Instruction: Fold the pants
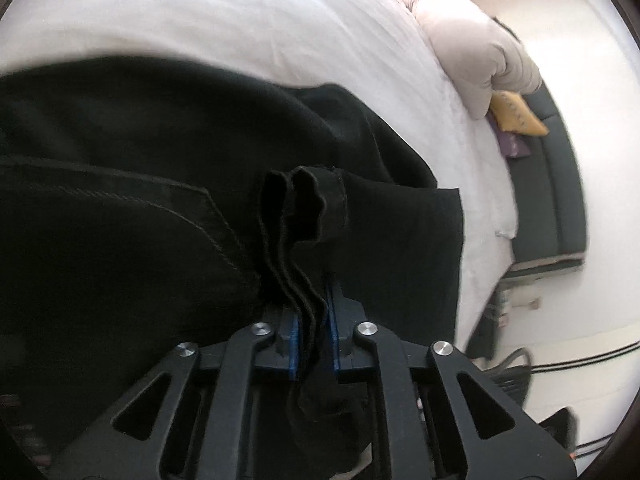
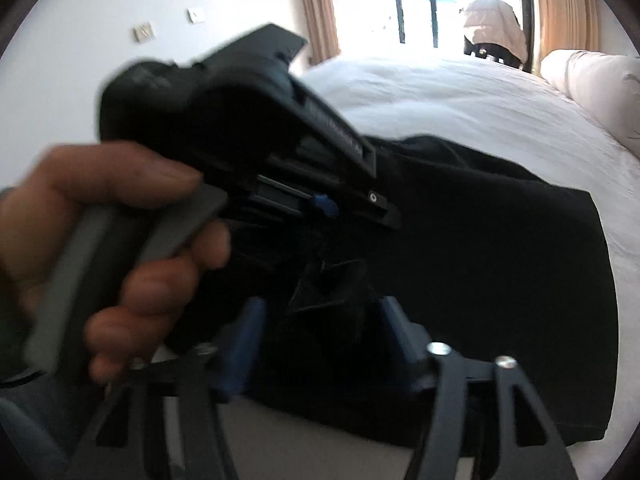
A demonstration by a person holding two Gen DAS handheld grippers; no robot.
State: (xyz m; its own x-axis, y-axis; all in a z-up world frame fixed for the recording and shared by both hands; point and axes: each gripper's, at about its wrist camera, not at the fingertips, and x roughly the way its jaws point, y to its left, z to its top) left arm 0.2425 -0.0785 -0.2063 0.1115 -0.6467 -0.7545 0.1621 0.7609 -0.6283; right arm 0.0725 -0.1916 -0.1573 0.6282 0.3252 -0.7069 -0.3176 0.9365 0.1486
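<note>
The left gripper (image 1: 314, 320) is clenched on the black pants (image 1: 140, 168): several stacked layers of hem or edge run between its blue pads (image 1: 294, 340), which press on the cloth from both sides. Beyond the pads the bunched edge stands up in a wavy fold, and a stitched pocket seam crosses the fabric to the left.

In the right wrist view the right gripper (image 2: 320, 344) has its jaws released, the blue pads (image 2: 244, 340) standing wide apart. A peaked fold of the black cloth rises between them, but neither pad presses on it. Just ahead and to the left, a hand (image 2: 104, 240) grips the grey handle of the other gripper, whose black body bears a strip of white lettering, too blurred to read.

The pants lie spread on a white bed (image 1: 240, 12), their far edge straight across the sheet. A pale duvet (image 1: 472, 40) is bunched on the bed beyond them. Past the bed lie a yellow cushion (image 1: 516, 114) on a dark sofa, two wall plates (image 2: 144, 32), and a bright window with tan curtains (image 2: 316, 8).
</note>
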